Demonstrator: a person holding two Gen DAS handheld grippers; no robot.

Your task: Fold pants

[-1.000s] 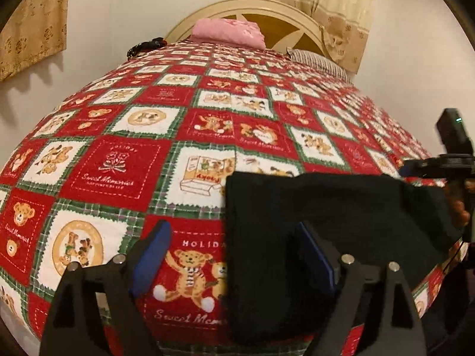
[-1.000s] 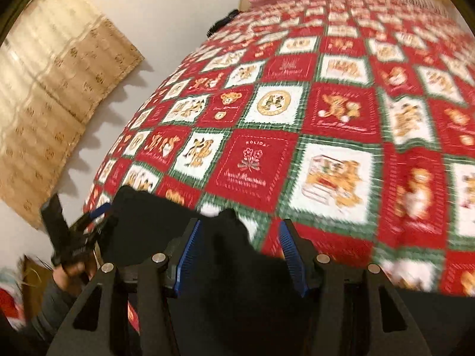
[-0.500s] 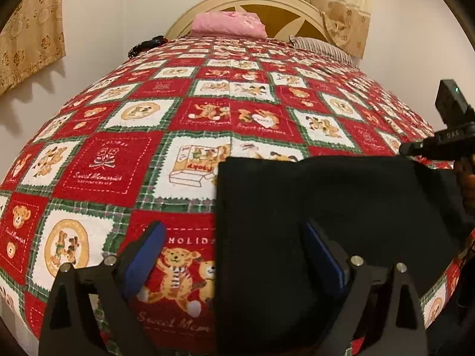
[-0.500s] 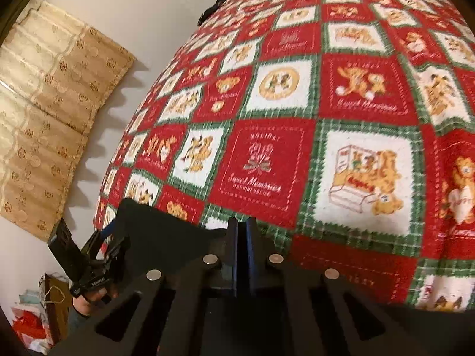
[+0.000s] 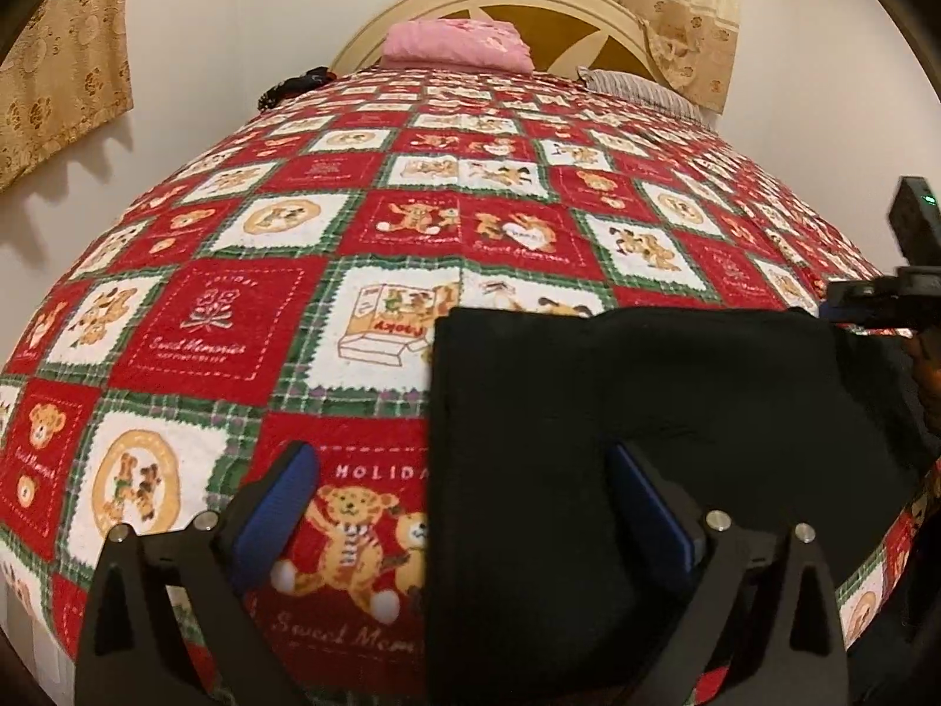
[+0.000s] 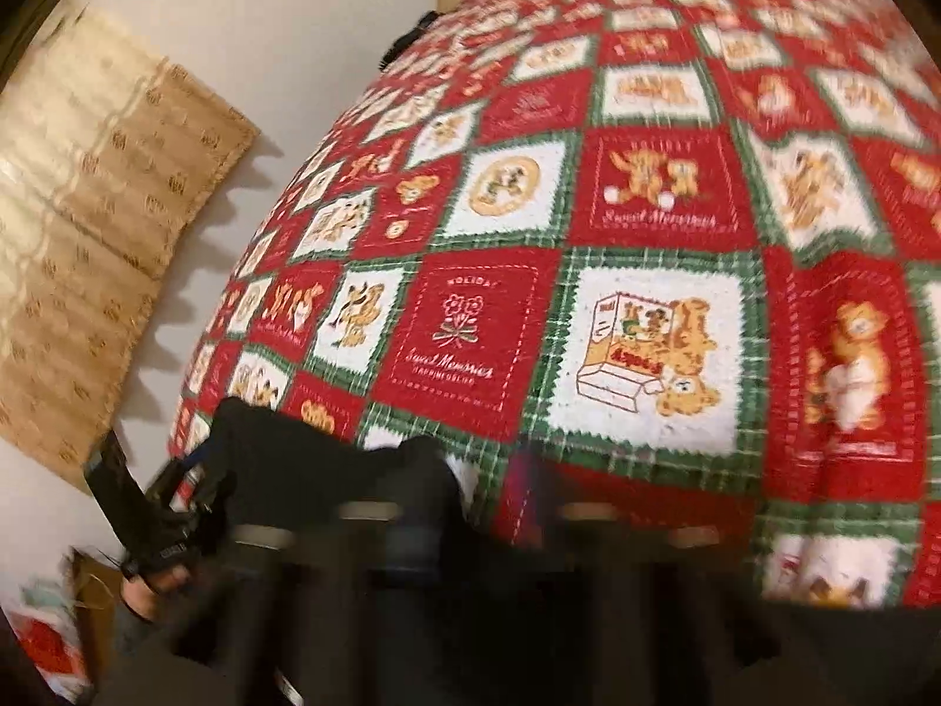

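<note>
Black pants [image 5: 635, 412] lie folded in a flat rectangle at the near edge of the bed. My left gripper [image 5: 464, 506] is open above their left edge, one finger over the quilt and one over the cloth. The right gripper [image 5: 853, 309] shows at the far right of the left wrist view, at the pants' right corner. In the right wrist view the pants [image 6: 306, 459] lie at lower left, and my right gripper [image 6: 482, 518] is blurred by motion, so its state is unclear. The left gripper also shows there [image 6: 176, 488] at the pants' far end.
A red, green and white teddy-bear quilt [image 5: 364, 235] covers the bed. A pink pillow [image 5: 459, 44] and a striped pillow [image 5: 641, 91] lie by the round headboard. A dark object [image 5: 294, 85] sits at the bed's far left. Patterned curtains [image 6: 88, 235] hang on the left wall.
The right gripper shut on the pants half a second ago and is now moving fast, its view blurred. The left gripper stayed open and shifted slightly forward over the pants.
</note>
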